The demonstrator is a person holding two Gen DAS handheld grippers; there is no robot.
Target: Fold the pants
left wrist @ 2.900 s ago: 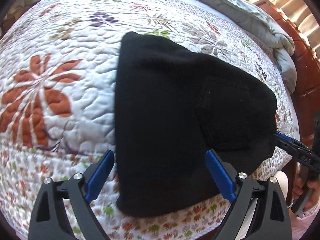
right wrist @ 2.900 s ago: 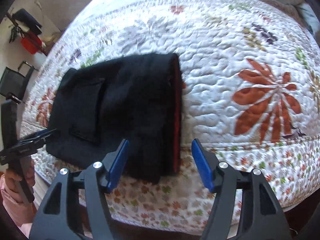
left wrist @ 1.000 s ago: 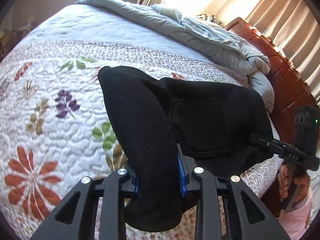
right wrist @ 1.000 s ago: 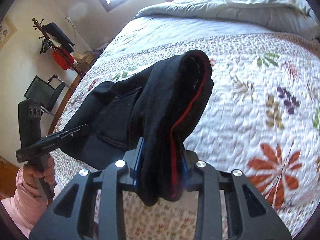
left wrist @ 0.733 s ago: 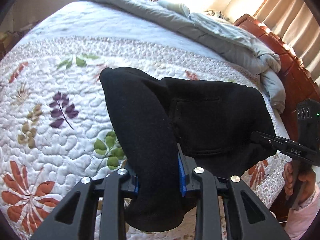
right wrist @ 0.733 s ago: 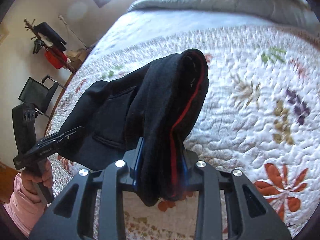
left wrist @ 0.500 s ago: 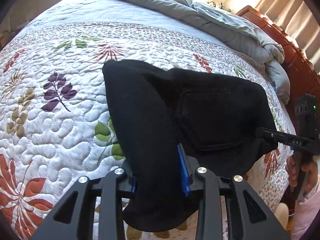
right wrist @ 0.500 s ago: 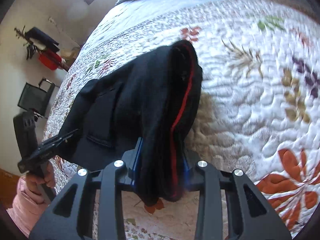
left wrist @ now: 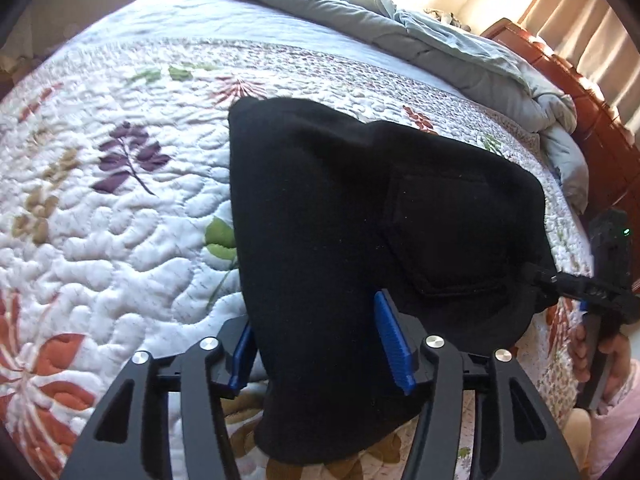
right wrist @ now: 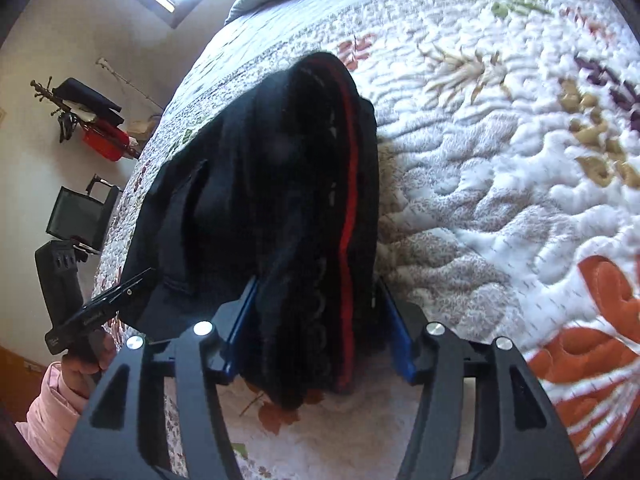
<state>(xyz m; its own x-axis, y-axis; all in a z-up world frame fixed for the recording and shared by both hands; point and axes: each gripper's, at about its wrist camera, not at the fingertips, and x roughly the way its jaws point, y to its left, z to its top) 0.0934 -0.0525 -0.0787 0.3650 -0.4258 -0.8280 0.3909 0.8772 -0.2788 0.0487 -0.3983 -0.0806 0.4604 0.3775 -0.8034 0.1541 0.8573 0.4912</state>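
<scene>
The folded black pants (left wrist: 360, 220) lie on the flowered quilt (left wrist: 120, 220), their back pocket (left wrist: 452, 236) facing up. My left gripper (left wrist: 316, 348) straddles their near left end with the blue pads parted and the cloth slack between them. In the right wrist view the pants (right wrist: 280, 184) show a red stripe (right wrist: 349, 216) along the folded edge. My right gripper (right wrist: 316, 332) straddles their near right end, pads parted. Each gripper also shows in the other's view: the right one (left wrist: 560, 280) and the left one (right wrist: 116, 296).
A grey duvet (left wrist: 440, 44) is bunched at the far end of the bed by the wooden headboard (left wrist: 600, 100). A chair (right wrist: 76, 212) and a coat rack with a red bag (right wrist: 100, 140) stand by the wall left of the bed.
Both grippers lifted the pants' near edge shut, carried it further onto the bed and lowered it. Now both have opened and the cloth rests on the quilt.
</scene>
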